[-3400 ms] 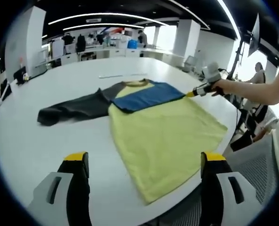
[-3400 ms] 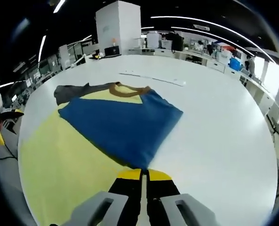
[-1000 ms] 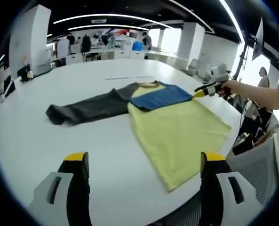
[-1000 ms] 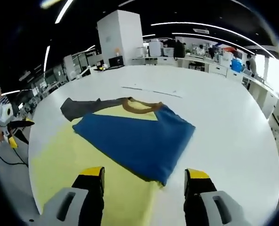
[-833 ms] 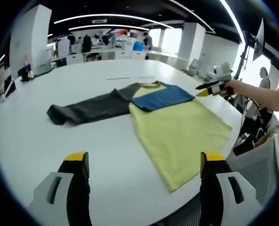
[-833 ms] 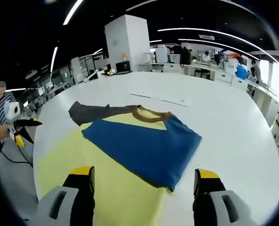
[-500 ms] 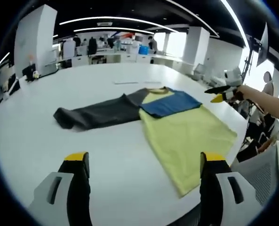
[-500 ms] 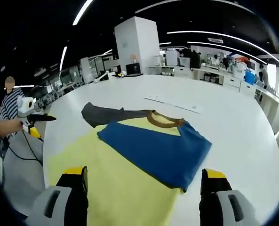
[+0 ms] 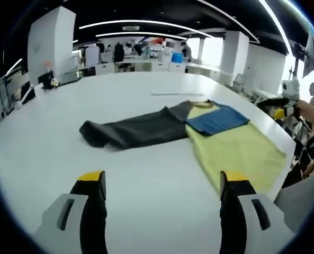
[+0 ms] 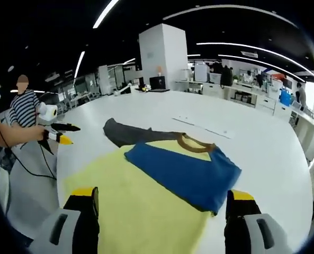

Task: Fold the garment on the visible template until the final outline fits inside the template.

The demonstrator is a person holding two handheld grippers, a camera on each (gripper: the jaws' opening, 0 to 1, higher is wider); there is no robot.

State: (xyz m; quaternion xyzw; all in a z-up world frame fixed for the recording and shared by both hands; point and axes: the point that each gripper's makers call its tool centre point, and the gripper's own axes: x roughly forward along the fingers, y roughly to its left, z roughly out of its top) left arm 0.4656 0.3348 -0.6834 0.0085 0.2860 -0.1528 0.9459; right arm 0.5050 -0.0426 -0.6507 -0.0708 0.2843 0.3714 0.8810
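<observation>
Both tools [image 9: 159, 196] [image 10: 162, 214] gape above garment [image 9: 199, 127].

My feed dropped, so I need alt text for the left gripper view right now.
A yellow shirt lies flat on a white table, its blue sleeve folded over the chest and its dark grey sleeve stretched out left. The left gripper hovers open, fingers apart, above bare table.

Left gripper view: low over the round white table [image 9: 51, 148], facing the yellow, blue and grey long-sleeved shirt [image 9: 220, 137] from afar; right gripper view: opposite side, nearer, sharing that shirt [image 10: 162, 185] and table [image 10: 262, 153].
</observation>
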